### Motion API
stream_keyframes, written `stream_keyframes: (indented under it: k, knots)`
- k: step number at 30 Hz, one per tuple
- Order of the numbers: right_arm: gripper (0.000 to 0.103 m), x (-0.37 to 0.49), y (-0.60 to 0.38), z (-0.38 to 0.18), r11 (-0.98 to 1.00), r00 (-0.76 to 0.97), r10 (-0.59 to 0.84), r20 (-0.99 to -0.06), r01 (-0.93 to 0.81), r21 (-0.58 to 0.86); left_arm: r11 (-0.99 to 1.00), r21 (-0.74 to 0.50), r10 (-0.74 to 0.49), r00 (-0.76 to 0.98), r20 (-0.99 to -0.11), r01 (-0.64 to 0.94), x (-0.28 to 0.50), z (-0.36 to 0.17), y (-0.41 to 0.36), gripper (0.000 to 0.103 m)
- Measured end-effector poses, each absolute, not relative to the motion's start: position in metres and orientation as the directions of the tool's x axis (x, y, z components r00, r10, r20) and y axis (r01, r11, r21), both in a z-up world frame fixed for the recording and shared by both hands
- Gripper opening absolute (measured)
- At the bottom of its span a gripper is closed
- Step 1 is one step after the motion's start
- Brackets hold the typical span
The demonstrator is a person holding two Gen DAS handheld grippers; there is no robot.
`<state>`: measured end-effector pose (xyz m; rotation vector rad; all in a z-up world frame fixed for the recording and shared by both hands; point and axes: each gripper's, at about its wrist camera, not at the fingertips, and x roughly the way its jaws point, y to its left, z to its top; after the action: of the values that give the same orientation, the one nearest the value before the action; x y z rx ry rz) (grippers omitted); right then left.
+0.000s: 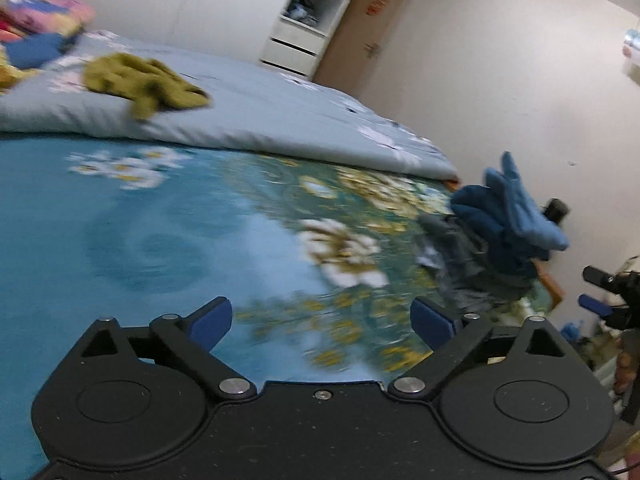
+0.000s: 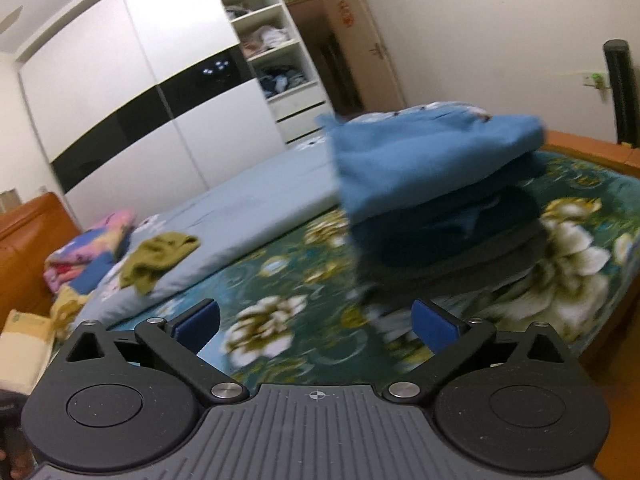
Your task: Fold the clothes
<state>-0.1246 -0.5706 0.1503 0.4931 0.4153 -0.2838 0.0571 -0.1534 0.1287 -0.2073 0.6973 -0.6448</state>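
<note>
Two hand-held grippers hover over a bed covered with a teal floral sheet [image 1: 120, 240]. The left gripper [image 1: 322, 322] has its jaws spread wide with nothing between them, above bare sheet. The right gripper [image 2: 316, 326] is likewise spread wide and empty.

Just ahead of the right gripper sits a stack of folded clothes [image 2: 452, 236] on the sheet near the bed's corner. A light blue garment [image 2: 420, 160] lies on top, with darker blue and grey pieces beneath it. In the left view the same stack [image 1: 504, 236] appears far to the right, at the bed's edge; it is blurred, so the separate pieces are hard to tell apart there.

A crumpled olive garment [image 1: 140, 84] lies well apart from the stack, on a pale blue quilt [image 1: 280, 120] spread over the far half of the bed. Beyond it is a pile of colourful bedding [image 2: 88, 252]. A white wardrobe [image 2: 140, 100] with open shelves stands behind the bed.
</note>
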Motion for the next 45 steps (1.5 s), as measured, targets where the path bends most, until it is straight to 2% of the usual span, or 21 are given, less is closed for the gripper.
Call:
stream_keyframes:
  k: [9, 15, 19, 24, 28, 39, 45]
  knots:
    - [0.103, -0.094, -0.469, 0.126, 0.858, 0.874, -0.076, -0.481, 0.303, 0.415, 0.879, -0.366, -0.463, 0.727, -0.507, 0.305, 0.039, 0.131, -0.066, 0.100]
    - [0.103, -0.077, -0.417, 0.102, 0.845, 0.847, -0.014, -0.531, 0.294, 0.447, 0.916, -0.304, -0.388, 0.772, -0.503, 0.262, 0.028, 0.124, -0.034, 0.101]
    - [0.103, -0.067, -0.387, 0.093, 0.857, 0.827, 0.023, -0.561, 0.272, 0.437, 0.921, -0.309, -0.371, 0.771, -0.518, 0.236, 0.023, 0.112, -0.019, 0.101]
    - [0.103, -0.055, -0.351, 0.093, 0.890, 0.818, 0.034, -0.575, 0.237, 0.390, 0.922, -0.322, -0.361, 0.782, -0.508, 0.217, 0.014, 0.096, 0.002, 0.101]
    - [0.103, -0.044, -0.322, 0.091, 0.905, 0.814, 0.045, -0.578, 0.212, 0.368, 0.946, -0.255, -0.308, 0.808, -0.503, 0.202, 0.008, 0.086, 0.012, 0.101]
    - [0.103, -0.008, -0.237, 0.075, 0.969, 0.777, 0.117, -0.619, 0.048, 0.244, 0.956, -0.271, -0.254, 0.788, -0.560, 0.115, 0.008, 0.052, 0.041, 0.102]
    - [0.103, 0.002, -0.204, 0.059, 0.978, 0.748, 0.154, -0.646, -0.020, 0.210, 0.971, -0.225, -0.203, 0.775, -0.598, 0.081, 0.004, 0.038, 0.041, 0.102]
